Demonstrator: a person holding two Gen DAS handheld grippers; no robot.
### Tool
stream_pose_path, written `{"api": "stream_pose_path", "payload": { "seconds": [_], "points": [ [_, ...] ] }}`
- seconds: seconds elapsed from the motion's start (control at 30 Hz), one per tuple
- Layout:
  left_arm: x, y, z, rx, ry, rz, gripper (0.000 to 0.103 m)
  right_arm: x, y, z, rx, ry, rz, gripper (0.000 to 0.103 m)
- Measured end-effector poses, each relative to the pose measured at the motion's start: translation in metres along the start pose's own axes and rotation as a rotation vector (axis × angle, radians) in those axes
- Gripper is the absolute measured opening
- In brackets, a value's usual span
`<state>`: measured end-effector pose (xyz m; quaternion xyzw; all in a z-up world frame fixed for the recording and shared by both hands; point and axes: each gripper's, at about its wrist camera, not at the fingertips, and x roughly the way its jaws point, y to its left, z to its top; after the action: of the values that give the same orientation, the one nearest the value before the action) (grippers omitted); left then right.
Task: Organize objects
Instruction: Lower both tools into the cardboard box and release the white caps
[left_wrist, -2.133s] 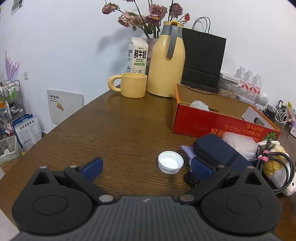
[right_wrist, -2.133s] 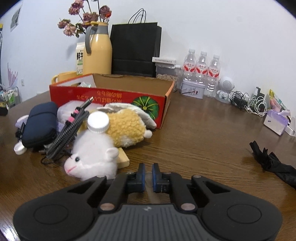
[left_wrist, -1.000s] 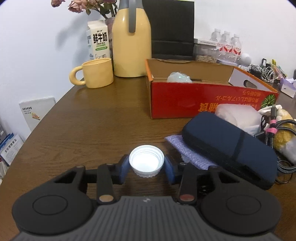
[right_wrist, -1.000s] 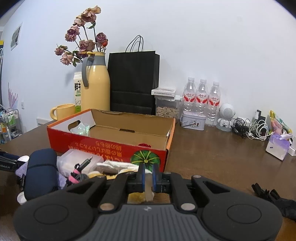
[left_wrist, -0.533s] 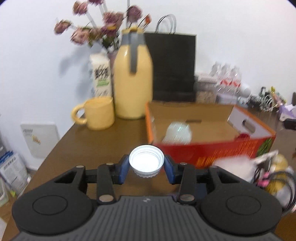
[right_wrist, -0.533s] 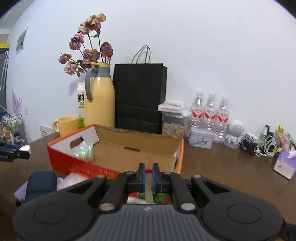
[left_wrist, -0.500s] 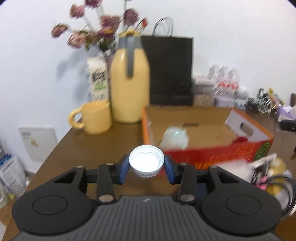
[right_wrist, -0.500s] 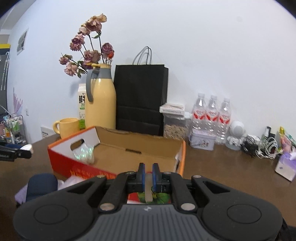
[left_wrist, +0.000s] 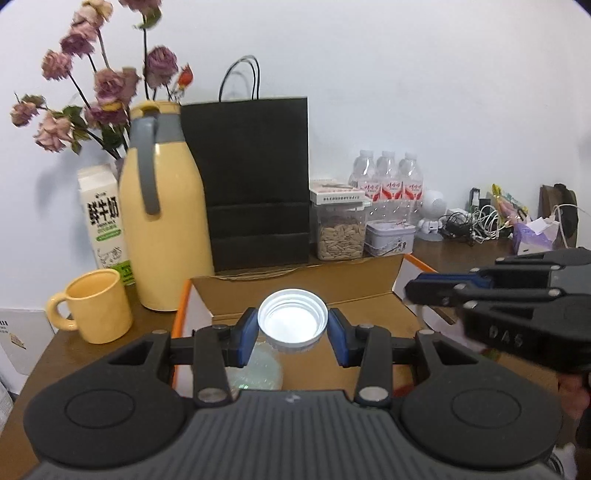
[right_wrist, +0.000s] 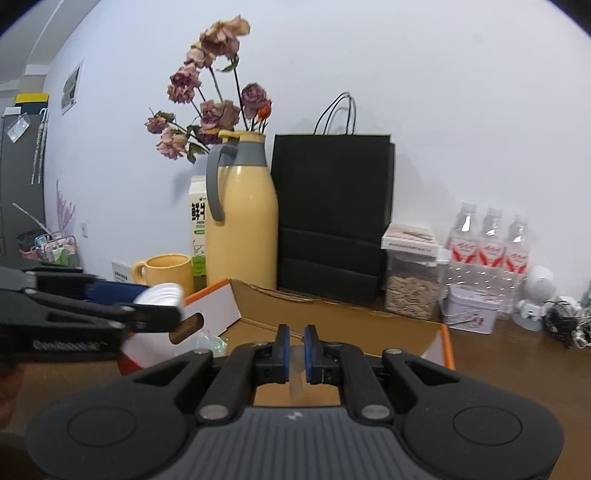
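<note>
My left gripper (left_wrist: 291, 324) is shut on a white bottle cap (left_wrist: 292, 319), its hollow side facing the camera. It hangs above the near left part of an open red and orange cardboard box (left_wrist: 295, 284). A clear crumpled plastic item (left_wrist: 258, 365) lies in the box below the cap. My right gripper (right_wrist: 295, 339) is shut on a thin pale strip (right_wrist: 295, 376) that hangs down; what it belongs to is hidden. It hovers over the box (right_wrist: 332, 314) too, to the right of the left gripper (right_wrist: 159, 306) and the cap (right_wrist: 162, 293).
Behind the box stand a yellow jug (left_wrist: 162, 221) with dried flowers, a yellow mug (left_wrist: 96, 306), a milk carton (left_wrist: 105, 221) and a black paper bag (left_wrist: 255, 177). Farther right are a seed jar (left_wrist: 340, 225), water bottles (left_wrist: 388, 181), a tin (left_wrist: 389, 238) and tangled cables (left_wrist: 476, 221).
Both grippers rose and moved forward from the cluttered tabletop to above the box. The left one carried the cap up with it; the right one kept the pale strip.
</note>
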<state>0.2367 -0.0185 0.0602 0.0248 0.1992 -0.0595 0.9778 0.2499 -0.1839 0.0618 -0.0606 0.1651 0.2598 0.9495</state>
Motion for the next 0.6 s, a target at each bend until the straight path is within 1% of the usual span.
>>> {"api": "stream_pose_path", "payload": {
  "seconds": [0.1, 0.17, 0.23, 0.3, 0.4, 0.43, 0.47, 0.5, 0.57, 0.6],
  "points": [
    [0.023, 0.002, -0.001, -0.019, 0.038, 0.003, 0.041, 0.019, -0.003, 0.001, 0.008, 0.032, 0.008, 0.007],
    [0.035, 0.006, -0.006, -0.031, 0.053, 0.008, 0.041, 0.029, -0.006, -0.002, 0.013, 0.05, 0.005, 0.007],
    [0.045, 0.011, -0.012, -0.038, 0.085, 0.006, 0.041, 0.034, -0.009, -0.008, 0.021, 0.059, 0.001, 0.007],
    [0.049, 0.014, -0.015, -0.043, 0.096, -0.001, 0.041, 0.04, -0.013, -0.014, 0.029, 0.083, 0.008, 0.007],
    [0.048, 0.012, -0.018, -0.032, 0.091, -0.007, 0.042, 0.045, -0.016, -0.018, 0.039, 0.11, 0.012, 0.008],
    [0.047, 0.012, -0.019, -0.029, 0.087, -0.006, 0.045, 0.047, -0.017, -0.019, 0.039, 0.119, 0.011, 0.008],
    [0.046, 0.011, -0.018, -0.027, 0.085, -0.004, 0.051, 0.048, -0.017, -0.02, 0.037, 0.127, 0.007, 0.01],
    [0.045, 0.012, -0.019, -0.027, 0.08, 0.001, 0.056, 0.048, -0.017, -0.021, 0.038, 0.132, 0.003, 0.011],
    [0.043, 0.012, -0.018, -0.026, 0.065, 0.016, 0.079, 0.048, -0.018, -0.022, 0.043, 0.134, -0.015, 0.014],
    [0.042, 0.012, -0.017, -0.021, 0.057, 0.027, 0.082, 0.047, -0.019, -0.022, 0.044, 0.134, -0.024, 0.017]
  ]
}}
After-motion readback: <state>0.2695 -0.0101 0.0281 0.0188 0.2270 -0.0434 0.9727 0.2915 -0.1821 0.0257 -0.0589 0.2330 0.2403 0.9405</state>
